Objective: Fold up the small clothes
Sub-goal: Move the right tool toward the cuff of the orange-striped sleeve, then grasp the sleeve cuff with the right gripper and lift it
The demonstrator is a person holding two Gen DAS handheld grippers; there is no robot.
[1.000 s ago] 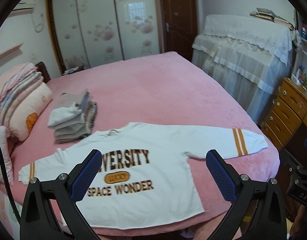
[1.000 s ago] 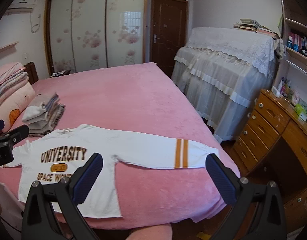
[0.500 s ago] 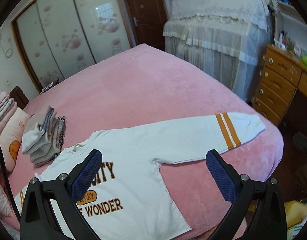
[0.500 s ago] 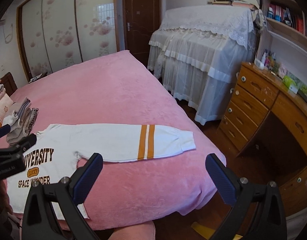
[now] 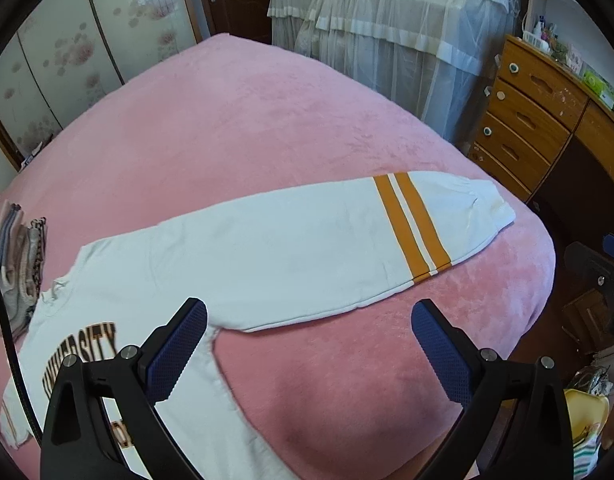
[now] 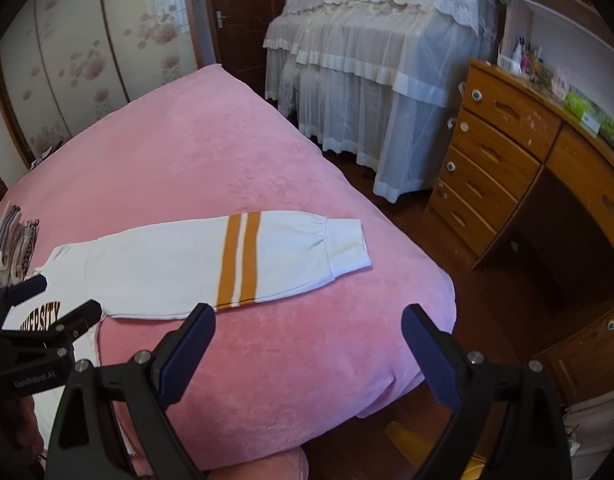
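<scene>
A white sweatshirt (image 5: 267, 256) with brown "UNIVERSITY" lettering lies flat on the pink bed (image 5: 267, 120). Its right sleeve (image 6: 195, 264), with two orange stripes (image 6: 239, 260), stretches toward the bed's right corner. My left gripper (image 5: 309, 344) is open and empty, above the sleeve's underarm. My right gripper (image 6: 307, 348) is open and empty, just short of the striped part of the sleeve, over the bed's near edge. The left gripper also shows in the right wrist view (image 6: 47, 308) at the left edge.
A stack of folded clothes (image 5: 15, 256) sits on the bed at the far left. A wooden dresser and desk (image 6: 527, 168) stand right of the bed. A lace-covered piece of furniture (image 6: 379, 60) stands behind. Wardrobe doors (image 6: 87, 60) are at the back.
Both grippers have swung right along the sweatshirt and come closer to the bed; the striped right sleeve now fills both views. Both stay open and empty.
</scene>
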